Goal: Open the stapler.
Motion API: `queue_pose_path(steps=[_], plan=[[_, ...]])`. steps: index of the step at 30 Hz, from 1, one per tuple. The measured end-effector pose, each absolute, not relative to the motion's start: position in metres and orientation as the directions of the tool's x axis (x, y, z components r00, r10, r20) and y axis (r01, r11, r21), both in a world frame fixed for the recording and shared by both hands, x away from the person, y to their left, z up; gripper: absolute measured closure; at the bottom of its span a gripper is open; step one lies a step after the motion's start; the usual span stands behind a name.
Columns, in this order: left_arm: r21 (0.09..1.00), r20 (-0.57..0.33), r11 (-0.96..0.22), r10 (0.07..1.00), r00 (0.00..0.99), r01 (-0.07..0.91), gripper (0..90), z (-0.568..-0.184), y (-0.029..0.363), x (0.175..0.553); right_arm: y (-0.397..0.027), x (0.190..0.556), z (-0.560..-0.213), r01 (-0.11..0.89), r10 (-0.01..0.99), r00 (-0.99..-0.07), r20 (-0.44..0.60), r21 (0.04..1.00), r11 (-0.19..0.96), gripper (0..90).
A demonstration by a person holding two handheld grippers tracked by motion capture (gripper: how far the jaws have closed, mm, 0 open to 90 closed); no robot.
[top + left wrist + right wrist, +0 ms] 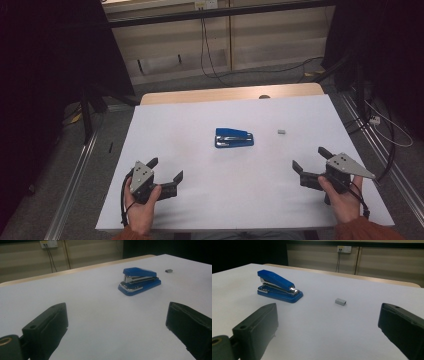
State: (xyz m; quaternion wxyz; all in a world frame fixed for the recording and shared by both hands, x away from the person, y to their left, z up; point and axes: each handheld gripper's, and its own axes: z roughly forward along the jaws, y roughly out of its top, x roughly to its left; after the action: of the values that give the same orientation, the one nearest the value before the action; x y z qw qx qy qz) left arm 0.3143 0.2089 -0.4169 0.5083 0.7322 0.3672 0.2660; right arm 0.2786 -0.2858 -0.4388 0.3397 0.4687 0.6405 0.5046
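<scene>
We're parked at the near edge of the white table [165, 125], one gripper per side. Left gripper [166, 174] has its jaws spread wide with nothing between them; right gripper [309, 159] is the same, wide and empty. Both hover or rest low over the tabletop; we can't tell contact from these angles.

The blue stapler [233, 138] sits closed near the table's middle, roughly between the two grippers and well ahead of both. In the left gripper view [139, 280] its nose end faces us; in the right gripper view [278, 286] we see it side on. A small grey block of staples [281, 131] lies to its right, apart from it, nearer the right gripper [340, 301].

Handling, as we judge it:
- Stapler is rigid plastic over metal, moderately heavy for its size, not fragile.
- The top cover looks glossy, so pads may slip on it. It's also hinged: a squeeze top to bottom would just press it shut or fire it.
- Best hold is across the two long sides of the base, low down, near the middle of its length.
- The staple block is light, tiny and brittle. A hard pinch could split it. Take it across its short sides, gently.

Hard to read:
- Hinge end and latch detail are too small to make out from above.
- The stapler's far side is hidden.
- Whether it's loaded can't be seen.
- Room around the table is dark.
</scene>
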Motion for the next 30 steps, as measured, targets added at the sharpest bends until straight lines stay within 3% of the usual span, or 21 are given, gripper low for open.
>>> queue_pose_path(steps=[30], plan=[[0.922, 0.025, -0.262, 0.773, 0.634, 0.284, 4.2, -0.418, 0.205, 0.32, -0.272, 0.283, -0.444, 0.284, 0.882, -0.47, 0.034, 0.952, 0.115, 2.2]])
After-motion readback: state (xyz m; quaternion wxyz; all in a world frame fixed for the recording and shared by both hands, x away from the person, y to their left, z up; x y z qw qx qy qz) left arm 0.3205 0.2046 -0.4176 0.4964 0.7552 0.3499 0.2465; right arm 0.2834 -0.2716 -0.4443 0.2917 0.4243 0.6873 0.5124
